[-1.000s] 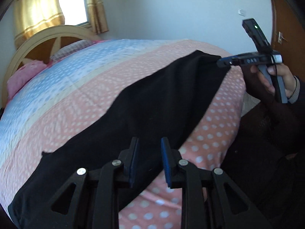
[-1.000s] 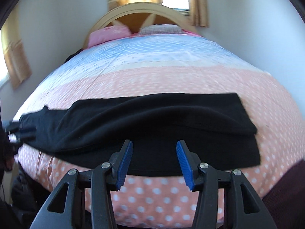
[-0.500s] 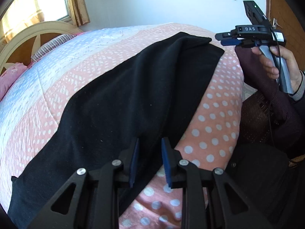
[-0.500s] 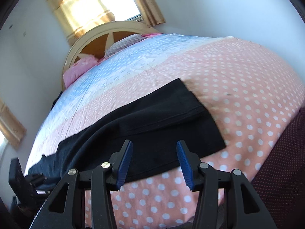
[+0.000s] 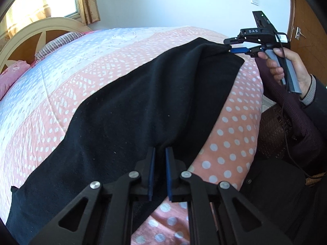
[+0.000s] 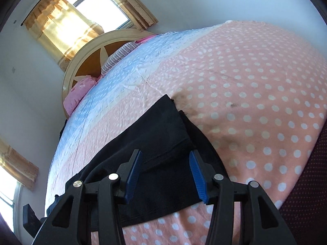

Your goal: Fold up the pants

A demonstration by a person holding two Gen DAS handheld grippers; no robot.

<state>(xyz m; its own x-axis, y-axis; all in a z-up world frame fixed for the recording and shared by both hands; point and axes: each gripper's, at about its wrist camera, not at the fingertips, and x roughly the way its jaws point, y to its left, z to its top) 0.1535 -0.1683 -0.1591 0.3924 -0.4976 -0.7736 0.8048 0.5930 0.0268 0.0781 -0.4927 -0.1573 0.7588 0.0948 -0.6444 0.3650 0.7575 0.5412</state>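
The black pants [image 5: 143,102] lie lengthwise across the pink dotted bedspread [image 5: 231,126], one leg folded over the other. At their near edge my left gripper [image 5: 159,149] is closing, and a puckered ridge of the cloth is pinched between its blue pads. At the far end my right gripper [image 5: 227,45], held in a hand [image 5: 286,67], straddles the corner of the pants. In the right wrist view that gripper [image 6: 166,153] hangs over the pants' end [image 6: 163,134]. Its jaws are closing, with cloth between them and the pads still apart from it.
A cream and wood headboard [image 5: 30,32] with a pink pillow [image 6: 77,94] and a striped pillow [image 5: 59,42] stands at the bed's far end. Curtained windows [image 6: 67,24] are behind it. A wooden door [image 5: 304,16] and the person's dark clothing [image 5: 286,194] are at the right.
My left gripper's jaws narrowed onto the pants' edge. My right gripper rolled and came down to the pants' end, and its jaws narrowed around the corner.
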